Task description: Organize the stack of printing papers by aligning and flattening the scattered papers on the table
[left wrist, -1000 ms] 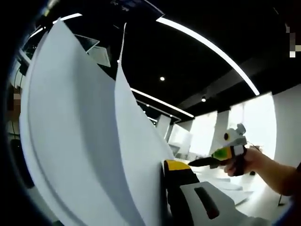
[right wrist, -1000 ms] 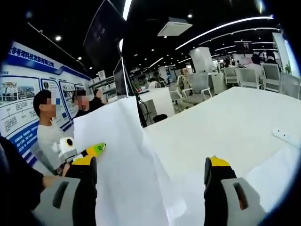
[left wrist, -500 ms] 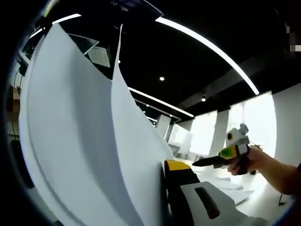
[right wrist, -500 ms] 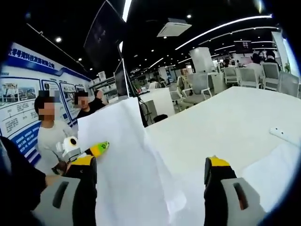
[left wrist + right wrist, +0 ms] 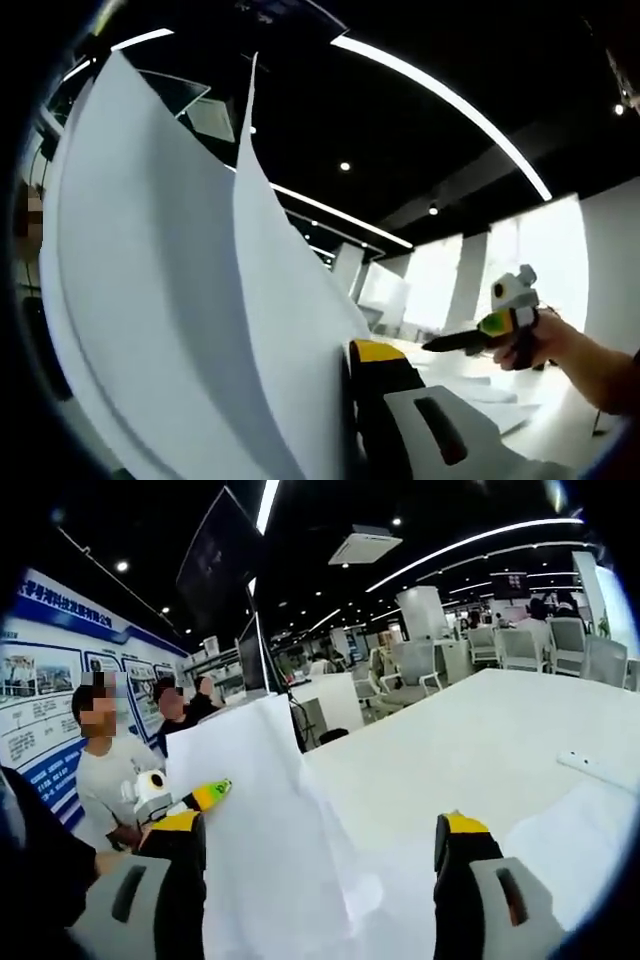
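Holding a sheaf of white printing papers (image 5: 170,300) upright off the white surface (image 5: 500,740), the left gripper (image 5: 345,420) pinches the sheets at their lower edge, fingers closed on them with one yellow-tipped finger (image 5: 385,400) showing beside the paper. The sheets fan and bow apart above the grip, which suggests they are light, limp and slippery against one another; a hold low and near the middle of the edge looks safest, since a corner pinch would likely let them droop or crease. In the right gripper view the same papers (image 5: 265,830) stand raised at left with the left gripper (image 5: 200,798) behind them, while the right gripper (image 5: 320,870) hangs level above the surface, its fingers spread wide and empty. More loose sheets (image 5: 580,830) lie flat at right. Seen from the left gripper view, the right gripper (image 5: 470,338) is held out in a hand (image 5: 545,345), pointing toward the papers.
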`<state>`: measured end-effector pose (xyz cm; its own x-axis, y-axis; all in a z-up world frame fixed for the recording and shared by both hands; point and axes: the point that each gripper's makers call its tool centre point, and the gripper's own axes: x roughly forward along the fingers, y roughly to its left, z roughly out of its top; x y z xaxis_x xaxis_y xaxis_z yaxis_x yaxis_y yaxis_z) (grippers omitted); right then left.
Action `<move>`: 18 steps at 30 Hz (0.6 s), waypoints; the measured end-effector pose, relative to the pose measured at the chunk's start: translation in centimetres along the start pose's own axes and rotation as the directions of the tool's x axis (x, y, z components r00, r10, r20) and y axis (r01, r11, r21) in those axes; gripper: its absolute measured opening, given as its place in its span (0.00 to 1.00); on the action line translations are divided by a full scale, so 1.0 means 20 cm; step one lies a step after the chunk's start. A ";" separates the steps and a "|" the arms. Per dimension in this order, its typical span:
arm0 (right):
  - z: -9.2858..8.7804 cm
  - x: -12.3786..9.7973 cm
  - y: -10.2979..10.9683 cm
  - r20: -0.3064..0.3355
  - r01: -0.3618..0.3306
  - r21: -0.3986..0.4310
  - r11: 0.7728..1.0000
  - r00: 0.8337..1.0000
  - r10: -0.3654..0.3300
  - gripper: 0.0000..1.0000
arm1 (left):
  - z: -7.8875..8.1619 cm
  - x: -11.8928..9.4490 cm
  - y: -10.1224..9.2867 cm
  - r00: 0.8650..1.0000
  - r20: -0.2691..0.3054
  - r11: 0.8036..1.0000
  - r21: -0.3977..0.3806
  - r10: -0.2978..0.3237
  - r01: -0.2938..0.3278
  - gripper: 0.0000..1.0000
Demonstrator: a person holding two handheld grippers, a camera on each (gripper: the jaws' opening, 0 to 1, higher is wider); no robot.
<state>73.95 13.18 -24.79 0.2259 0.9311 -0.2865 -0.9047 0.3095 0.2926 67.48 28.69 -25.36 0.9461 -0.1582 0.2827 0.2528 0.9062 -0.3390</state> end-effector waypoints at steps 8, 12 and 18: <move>-0.01 -0.04 0.00 0.013 0.007 -0.002 1.000 1.000 -0.007 0.90 | 0.00 0.00 0.00 1.000 -0.003 1.000 0.002 0.003 -0.003 0.09; -0.02 -0.05 0.00 0.013 0.007 0.003 1.000 1.000 -0.007 0.90 | 0.00 0.00 0.00 1.000 -0.003 1.000 0.000 0.002 -0.002 0.09; -0.04 -0.07 -0.01 0.010 0.018 0.004 1.000 1.000 -0.018 0.90 | 0.00 0.00 0.00 1.000 -0.002 1.000 0.000 0.001 -0.001 0.09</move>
<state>73.56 11.64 -25.09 0.2460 0.9270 -0.2831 -0.8990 0.3274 0.2908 67.49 28.66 -25.34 0.9467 -0.1578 0.2808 0.2518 0.9062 -0.3396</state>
